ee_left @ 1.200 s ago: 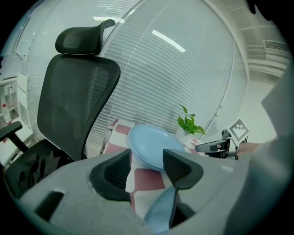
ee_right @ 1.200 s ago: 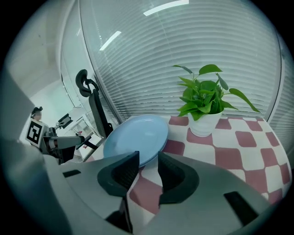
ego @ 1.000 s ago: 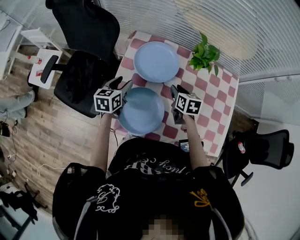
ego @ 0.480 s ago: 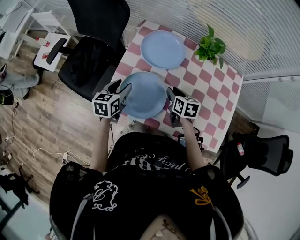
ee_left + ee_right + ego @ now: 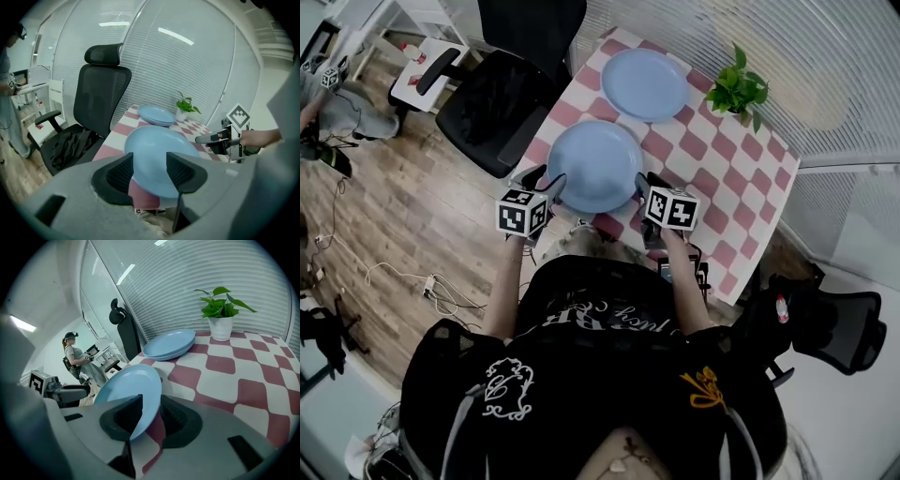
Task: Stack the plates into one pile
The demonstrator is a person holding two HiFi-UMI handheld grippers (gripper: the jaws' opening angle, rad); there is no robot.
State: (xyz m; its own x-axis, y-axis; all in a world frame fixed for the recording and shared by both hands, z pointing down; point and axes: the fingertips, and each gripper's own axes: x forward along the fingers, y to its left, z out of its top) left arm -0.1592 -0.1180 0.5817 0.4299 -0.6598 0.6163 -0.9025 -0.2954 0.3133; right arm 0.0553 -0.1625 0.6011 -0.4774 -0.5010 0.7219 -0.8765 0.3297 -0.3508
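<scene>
A light-blue plate (image 5: pixel 593 166) lies at the near left corner of the checked table (image 5: pixel 722 178), its rim reaching past the edge. It shows in the left gripper view (image 5: pixel 159 150) and the right gripper view (image 5: pixel 126 390). My left gripper (image 5: pixel 547 178) stands at its left near rim, jaws open, with the plate seen through the gap. At the right near rim my right gripper (image 5: pixel 647 180) is open too, and the plate's edge shows between its pads. The far blue plates (image 5: pixel 645 84) show two rims, one on the other (image 5: pixel 168 344).
A potted plant (image 5: pixel 739 89) stands at the table's far right. A black office chair (image 5: pixel 502 103) is close against the table's left side, another chair (image 5: pixel 825 319) at the right. A person (image 5: pixel 328 103) stands far left. White blinds (image 5: pixel 825 56) run behind the table.
Both grippers have drawn back toward me along the near plate, from its sides to its near rim. The plates have not moved on the table. The head view has shifted.
</scene>
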